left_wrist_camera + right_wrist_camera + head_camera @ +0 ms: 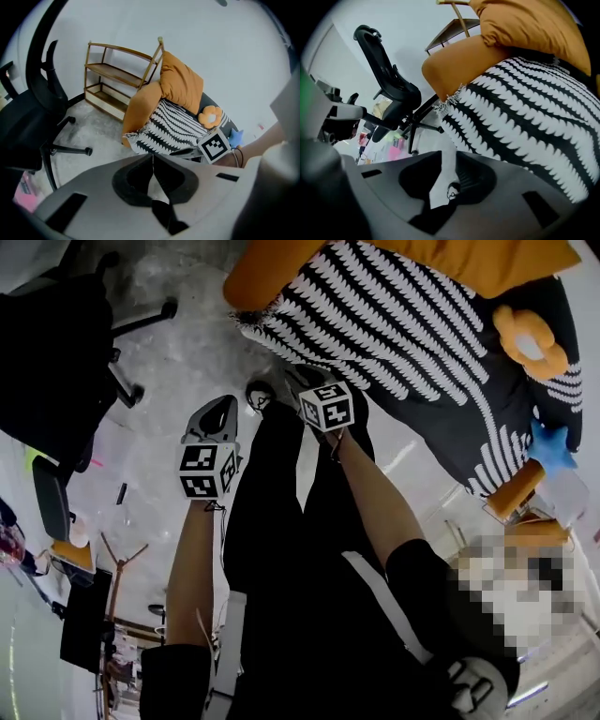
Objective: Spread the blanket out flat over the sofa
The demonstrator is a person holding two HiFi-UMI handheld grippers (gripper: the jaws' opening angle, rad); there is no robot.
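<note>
Blanket (403, 324): striped, draped over sofa (267, 273) seat, fringed edge by the orange arm.
Left gripper (152, 158): jaws together, empty.
Right gripper (446, 157): jaws narrowly apart, empty, near blanket edge.

Bright, even light fills the room, washing out the plain white wall (140, 28) and the pale grey mottled floor (178, 324); shadows are faint. Every view bows strongly, with black corners in both gripper views. The black-and-white striped blanket (525, 122) is crisp; the nearest foreground is soft.
</note>
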